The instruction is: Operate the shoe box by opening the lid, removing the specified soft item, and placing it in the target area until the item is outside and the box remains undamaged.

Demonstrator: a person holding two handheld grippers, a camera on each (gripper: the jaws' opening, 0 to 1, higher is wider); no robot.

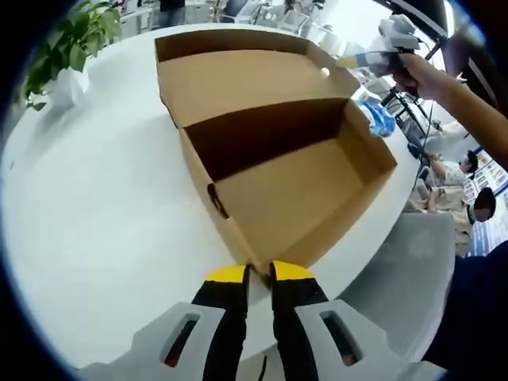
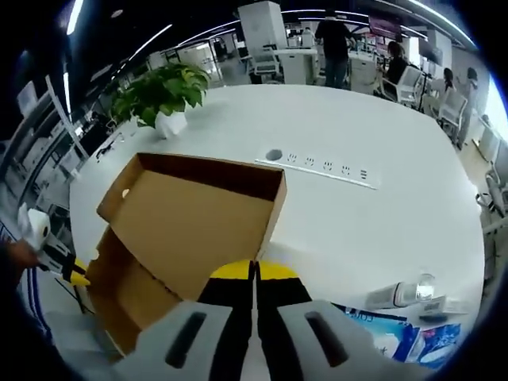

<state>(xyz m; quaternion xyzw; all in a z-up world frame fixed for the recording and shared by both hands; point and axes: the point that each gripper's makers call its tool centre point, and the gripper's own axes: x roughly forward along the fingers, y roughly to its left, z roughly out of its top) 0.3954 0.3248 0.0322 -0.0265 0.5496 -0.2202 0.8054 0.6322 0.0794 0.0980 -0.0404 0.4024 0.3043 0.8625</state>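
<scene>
While the shoe box (image 1: 278, 178) lies open and looks empty, the left gripper (image 1: 259, 272) pinches its near corner. The right gripper (image 2: 255, 270), jaws together on the lid (image 2: 194, 218) edge as far as I can tell, sits at the far side. A blue packet (image 2: 389, 333) lies near it, right.

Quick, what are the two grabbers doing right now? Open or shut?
Left gripper: shut on the cardboard box, pinching its near corner.
Right gripper: shut, jaws together, pinching the edge of the box's open lid.

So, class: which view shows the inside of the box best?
The left gripper view: it looks straight into the open box, floor and walls visible, nothing inside. The right gripper view shows the box slanted, its inside partly hidden behind the right claw.
</scene>
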